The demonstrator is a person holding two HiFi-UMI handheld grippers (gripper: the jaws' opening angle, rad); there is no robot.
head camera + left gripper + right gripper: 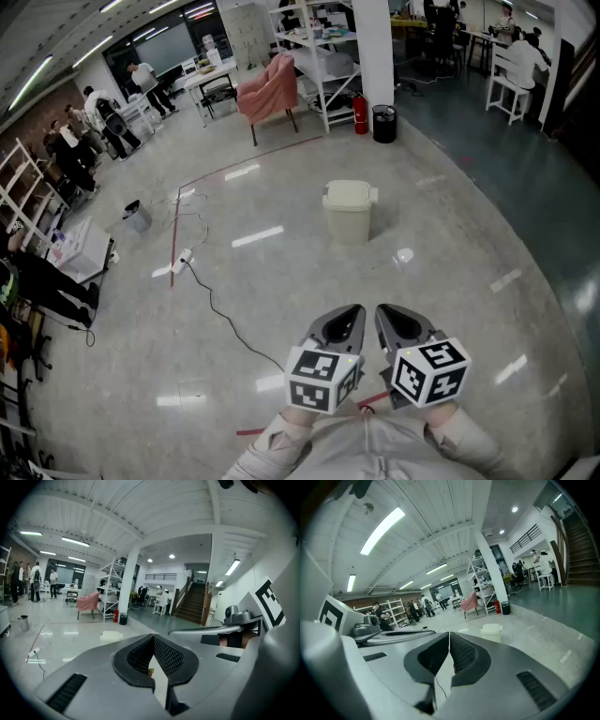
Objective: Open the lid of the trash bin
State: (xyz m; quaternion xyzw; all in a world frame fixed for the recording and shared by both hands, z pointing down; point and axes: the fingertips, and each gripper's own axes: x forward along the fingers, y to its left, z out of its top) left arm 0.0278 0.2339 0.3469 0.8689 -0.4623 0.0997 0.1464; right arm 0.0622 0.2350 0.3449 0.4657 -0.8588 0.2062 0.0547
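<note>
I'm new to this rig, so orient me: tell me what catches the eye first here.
The cream trash bin, lid down, stands alone mid-floor. In the foreground the left gripper and right gripper sit side by side, fingers shut and empty, well short of it.

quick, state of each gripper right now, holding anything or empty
Left gripper: closed, jaw tips together, holding nothing.
Right gripper: closed, jaw tips together, holding nothing.

open workshop hall: shelving [323, 56], desks [211, 75]
</note>
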